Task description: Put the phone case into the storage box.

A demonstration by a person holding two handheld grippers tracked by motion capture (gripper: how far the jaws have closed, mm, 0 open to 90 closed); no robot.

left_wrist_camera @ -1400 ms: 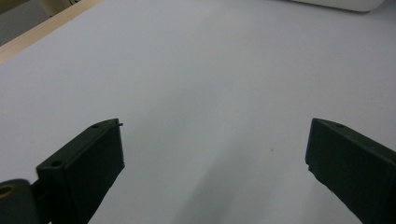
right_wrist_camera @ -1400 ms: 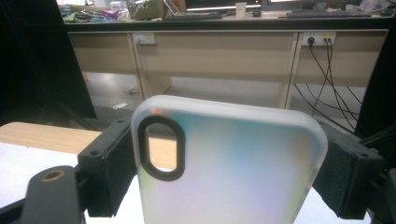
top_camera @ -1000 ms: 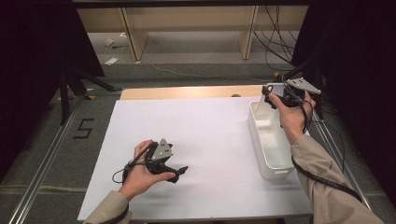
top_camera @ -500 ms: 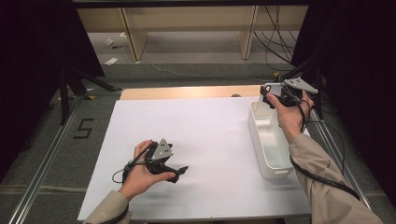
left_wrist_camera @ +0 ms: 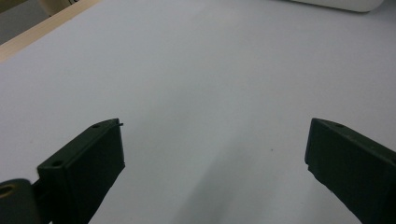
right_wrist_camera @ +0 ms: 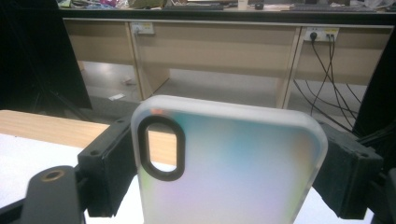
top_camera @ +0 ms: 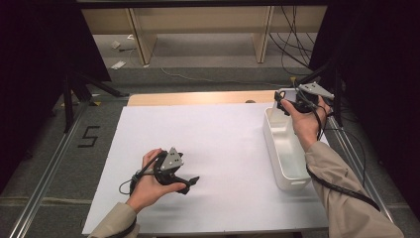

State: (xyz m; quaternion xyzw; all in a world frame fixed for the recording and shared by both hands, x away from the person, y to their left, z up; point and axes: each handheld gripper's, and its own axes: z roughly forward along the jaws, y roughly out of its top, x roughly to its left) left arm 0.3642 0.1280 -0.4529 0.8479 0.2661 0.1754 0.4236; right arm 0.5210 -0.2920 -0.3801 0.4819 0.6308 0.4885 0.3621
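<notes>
One white bin sits at the right side of the desk, long side running near to far, and what shows of its inside is bare white. Over its far end the right claw is clamped on a frosted phone case, jaws pressed against both edges, camera cut-out at the upper left. Near left, the left claw rests low on the white sheet, jaws spread wide, nothing between them. Compared with a second ago, both hands sit where they were, the case still up over the bin.
</notes>
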